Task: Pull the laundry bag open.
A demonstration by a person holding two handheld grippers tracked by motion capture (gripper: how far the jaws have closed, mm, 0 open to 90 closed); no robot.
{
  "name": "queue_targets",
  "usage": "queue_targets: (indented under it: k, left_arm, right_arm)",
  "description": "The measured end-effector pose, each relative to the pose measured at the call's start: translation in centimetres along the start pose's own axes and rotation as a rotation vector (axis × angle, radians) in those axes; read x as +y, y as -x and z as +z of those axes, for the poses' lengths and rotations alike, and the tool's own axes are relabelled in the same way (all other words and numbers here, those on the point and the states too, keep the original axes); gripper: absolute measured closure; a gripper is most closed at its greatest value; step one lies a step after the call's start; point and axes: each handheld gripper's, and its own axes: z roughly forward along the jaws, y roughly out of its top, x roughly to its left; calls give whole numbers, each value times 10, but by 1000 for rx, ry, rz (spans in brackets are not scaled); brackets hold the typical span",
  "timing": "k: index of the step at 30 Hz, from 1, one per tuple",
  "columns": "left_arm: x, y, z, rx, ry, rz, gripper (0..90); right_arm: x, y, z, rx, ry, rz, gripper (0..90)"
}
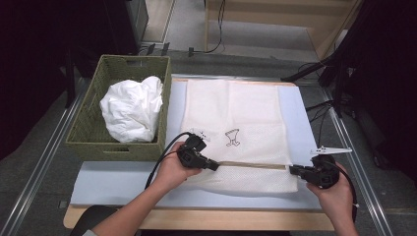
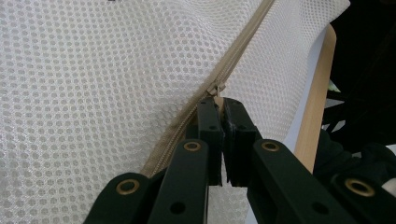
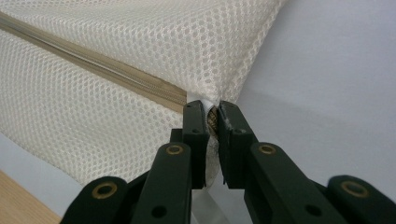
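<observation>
A white mesh laundry bag (image 1: pixel 236 123) lies flat on the pale blue mat, with a tan zipper (image 1: pixel 251 165) running across its near part. My left gripper (image 1: pixel 216 166) is shut on the zipper pull (image 2: pixel 215 89) at the zipper's left end. In the left gripper view the black jaws pinch the pull's tab just below the slider. My right gripper (image 1: pixel 292 169) is shut on the bag's right edge, at the end of the zipper (image 3: pixel 212 116). In the right gripper view a bunch of mesh fabric (image 3: pixel 140 60) is squeezed between its pads.
A green woven basket (image 1: pixel 88 132) holding a crumpled white cloth (image 1: pixel 133 108) stands left of the bag. The blue mat (image 1: pixel 113 182) lies on a wooden table (image 1: pixel 196 220) whose front edge is near the person's forearms. Cables and dark stands are at the far right.
</observation>
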Motion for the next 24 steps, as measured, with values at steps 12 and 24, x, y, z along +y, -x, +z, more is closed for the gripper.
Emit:
queue_targets:
  k: [12, 24]
  left_arm:
    - [-5, 2, -4, 7, -9, 10, 881]
    - [-12, 1, -12, 41, 15, 12, 883]
  right_arm:
    - [2, -2, -1, 11, 3, -11, 839]
    - [5, -8, -4, 23, 38, -39, 847]
